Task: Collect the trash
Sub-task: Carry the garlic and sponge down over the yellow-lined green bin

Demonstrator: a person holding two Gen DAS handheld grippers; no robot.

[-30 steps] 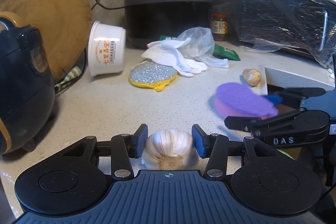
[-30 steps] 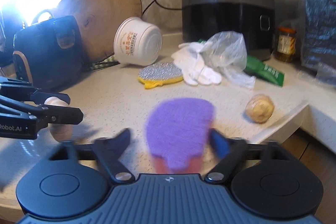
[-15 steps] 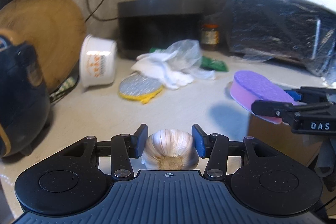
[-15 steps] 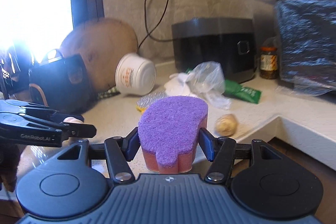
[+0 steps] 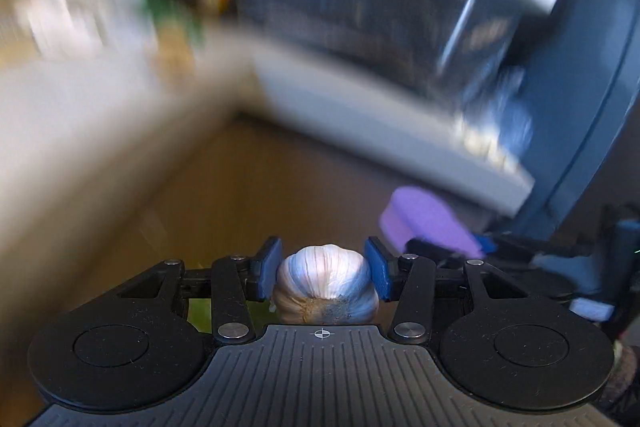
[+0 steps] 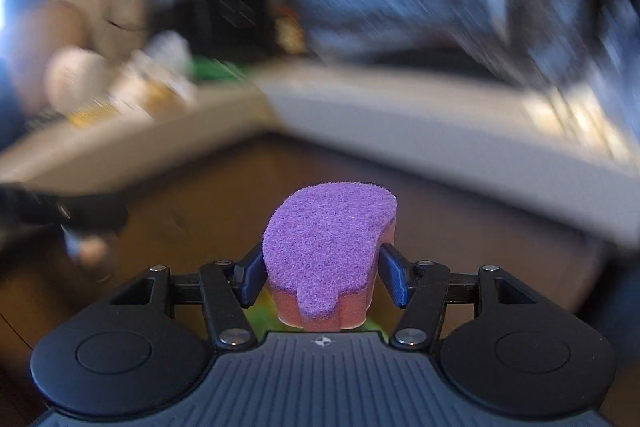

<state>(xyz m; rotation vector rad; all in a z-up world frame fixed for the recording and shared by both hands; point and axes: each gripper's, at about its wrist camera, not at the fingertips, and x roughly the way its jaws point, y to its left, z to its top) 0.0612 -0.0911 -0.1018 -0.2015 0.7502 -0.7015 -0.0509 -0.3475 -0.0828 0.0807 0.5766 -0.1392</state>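
A white garlic bulb (image 5: pixel 325 283) sits between the blue pads of my left gripper (image 5: pixel 323 265), which is shut on it. My right gripper (image 6: pixel 322 267) is shut on a purple-topped pink sponge (image 6: pixel 326 247). In the left wrist view that sponge (image 5: pixel 428 221) shows at the right, with the right gripper's dark fingers under it. In the right wrist view the left gripper is a dark blur at the left edge (image 6: pixel 68 215). Both grippers hang off the counter, over the brown floor (image 5: pixel 256 195).
The pale counter edge (image 5: pixel 120 123) runs along the left, and a second counter edge (image 6: pixel 440 135) runs across the right. Blurred items lie on the counter at the back left. A dark plastic-wrapped appliance (image 5: pixel 400 7) stands behind. A green patch shows below the jaws (image 6: pixel 260 315).
Both grippers have swung right and down, off the countertop and over the floor, each keeping its object. The view is now smeared by fast motion.
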